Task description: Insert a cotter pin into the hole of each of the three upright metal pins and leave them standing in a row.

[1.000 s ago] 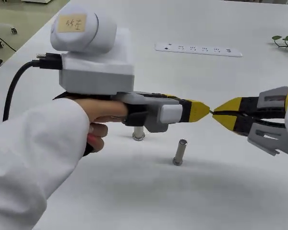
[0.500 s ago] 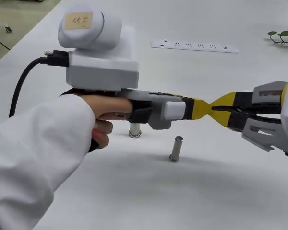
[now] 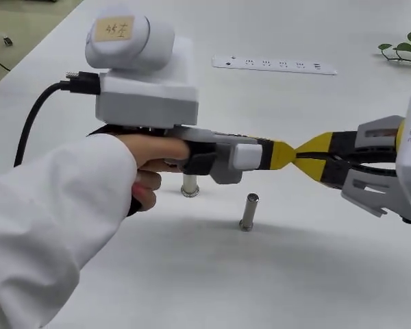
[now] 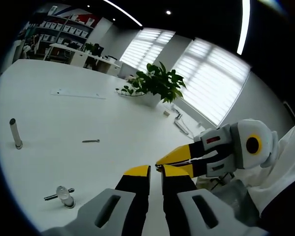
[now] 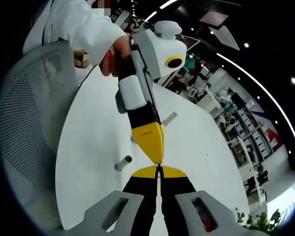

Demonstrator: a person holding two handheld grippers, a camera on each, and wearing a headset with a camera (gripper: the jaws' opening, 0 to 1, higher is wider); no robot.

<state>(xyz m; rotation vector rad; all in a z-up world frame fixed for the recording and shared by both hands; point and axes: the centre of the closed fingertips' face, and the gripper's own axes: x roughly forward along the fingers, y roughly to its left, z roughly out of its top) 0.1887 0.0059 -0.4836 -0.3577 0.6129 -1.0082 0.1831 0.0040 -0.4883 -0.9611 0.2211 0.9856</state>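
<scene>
left tool [image 3: 290, 155] tip-to-tip with right tool [image 3: 302, 157], centre-right, above counter [image 3: 192, 274] | right tool closed | left tool's state unclear

Table [image 3: 192, 288] was white, smooth and matt, with a faint sheen. Pins [image 3: 248, 212] were bare metal, polished and bright. Left gripper [image 4: 156, 170] and right gripper [image 5: 158, 170] were hard plastic: jaws yellow and black, matt; housings pale grey, smooth, satin. Sleeve [image 3: 48, 233] was white woven cloth, matt and creased. Cable [image 3: 29, 123] was black, rubbery, dull. Power strip [image 3: 274, 66] was smooth white plastic. Chair back [image 5: 32, 128] was grey open mesh.
</scene>
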